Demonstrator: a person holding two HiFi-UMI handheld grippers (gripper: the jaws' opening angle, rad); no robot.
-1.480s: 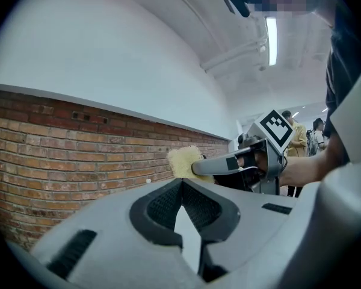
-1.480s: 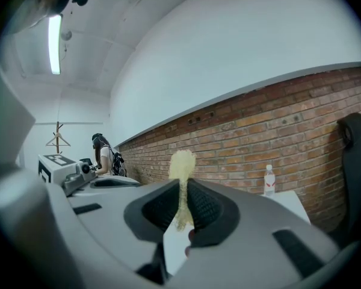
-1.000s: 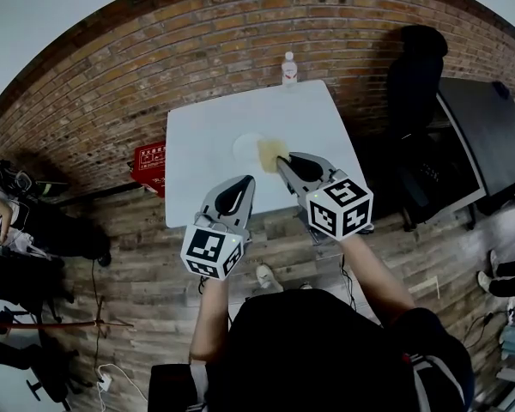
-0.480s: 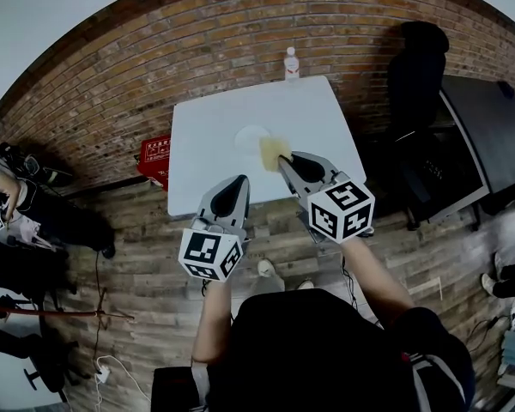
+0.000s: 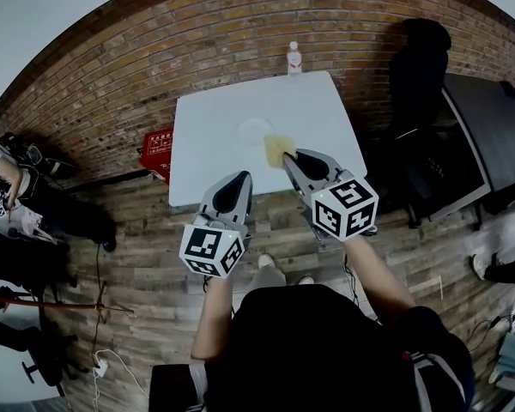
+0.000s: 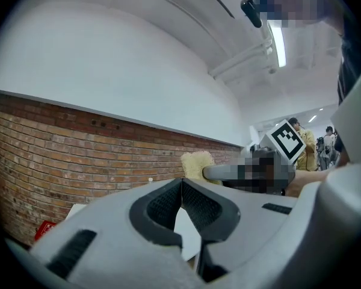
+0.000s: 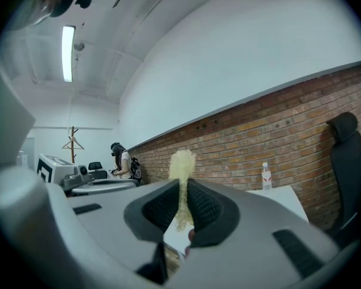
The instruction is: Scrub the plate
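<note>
A white plate (image 5: 254,130) lies near the middle of the white table (image 5: 206,136). My right gripper (image 5: 290,159) is shut on a yellow sponge (image 5: 276,148), held over the table's near edge just right of the plate; the sponge (image 7: 182,173) sticks up between its jaws. My left gripper (image 5: 239,181) hovers shut and empty in front of the table's near edge, left of the right one. In the left gripper view the jaws (image 6: 182,188) meet with nothing between them, and the sponge (image 6: 197,165) shows beyond.
A water bottle (image 5: 294,59) stands at the table's far edge by the brick wall. A black chair (image 5: 416,67) and a dark desk (image 5: 489,136) sit to the right. A red box (image 5: 157,156) lies on the floor left of the table. People (image 5: 17,209) are at the far left.
Both grippers have barely moved; the view has shifted slightly, so the table sits a little higher in the picture. The right gripper still holds the sponge.
</note>
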